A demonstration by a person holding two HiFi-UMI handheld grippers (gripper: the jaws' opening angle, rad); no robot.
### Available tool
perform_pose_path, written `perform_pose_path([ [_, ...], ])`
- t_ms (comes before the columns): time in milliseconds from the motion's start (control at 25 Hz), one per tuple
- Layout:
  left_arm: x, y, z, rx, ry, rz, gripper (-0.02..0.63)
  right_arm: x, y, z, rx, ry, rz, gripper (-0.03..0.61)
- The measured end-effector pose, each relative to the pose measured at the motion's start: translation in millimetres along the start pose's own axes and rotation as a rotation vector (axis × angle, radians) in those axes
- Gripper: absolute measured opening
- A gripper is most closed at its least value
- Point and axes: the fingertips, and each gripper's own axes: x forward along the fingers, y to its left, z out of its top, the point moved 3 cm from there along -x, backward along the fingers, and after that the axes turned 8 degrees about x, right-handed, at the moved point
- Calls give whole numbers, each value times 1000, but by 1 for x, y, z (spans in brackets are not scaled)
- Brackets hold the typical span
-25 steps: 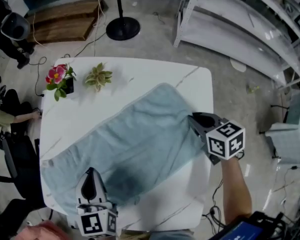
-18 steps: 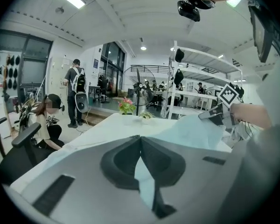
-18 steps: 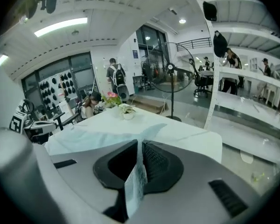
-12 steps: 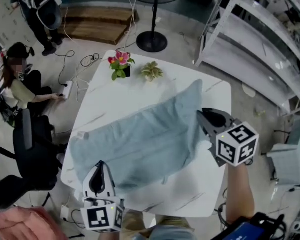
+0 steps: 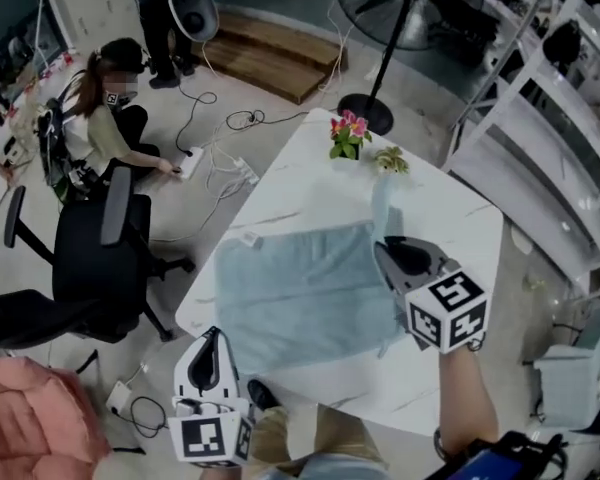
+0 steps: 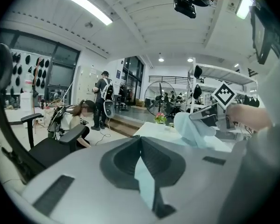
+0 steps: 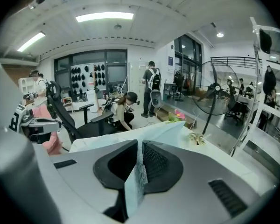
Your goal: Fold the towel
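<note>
On the white desk (image 5: 450, 233) we find the light blue towel (image 5: 300, 298) spread over the middle and near part of the top, most of it lying flat. The left hand-held gripper (image 5: 211, 336) sits at the near left corner of the desk, just off the edge, with its tip at the towel's near left corner. In the left gripper view its jaws are pressed together on a thin strip of the towel, which runs down between them. The right hand-held gripper (image 5: 382, 250) is above the towel's right side. In the right gripper view its jaws are pinching a fold of the towel edge-on, with the cloth hanging below the pads. From that grip a narrow flap of the towel rises off the desk and points toward the far corner, so this side is lifted while the rest lies on the top. The marker cubes of both grippers face the head view.

At the far corner of the desk stand a pot of pink flowers (image 5: 348, 133) and, just beside it, a small green plant (image 5: 390, 160). The raised flap ends near the plant; we cannot tell whether they touch. On the floor beyond the desk we see a standing fan (image 5: 364, 113). A black office chair (image 5: 110, 253) stands to the left, and a person (image 5: 115, 118) crouches among cables (image 5: 242, 120). White shelving (image 5: 550, 158) runs along the right.
</note>
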Motion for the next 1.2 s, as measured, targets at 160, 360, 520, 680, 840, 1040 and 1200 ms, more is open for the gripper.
perform_pose_path([
  [160, -25, 34, -15, -26, 7, 19, 8, 37, 66, -11, -19, 27, 47, 46],
  [360, -48, 68, -33, -64, 29, 68, 8, 96, 141, -25, -30, 54, 98, 47],
  [520, -61, 87, -47, -88, 51, 95, 8, 133, 171, -54, -30, 107, 95, 48],
  [680, -69, 97, -62, -107, 73, 96, 8, 161, 190, -90, -67, 177, 83, 51],
  [840, -71, 104, -74, -123, 113, 95, 8, 180, 204, -116, -114, 238, 74, 62],
  [1040, -67, 103, -70, -127, 110, 79, 8, 164, 228, -108, -156, 286, 228, 234],
  [1200, -58, 97, -49, -115, 59, 41, 8, 117, 240, -67, -147, 209, 352, 267],
])
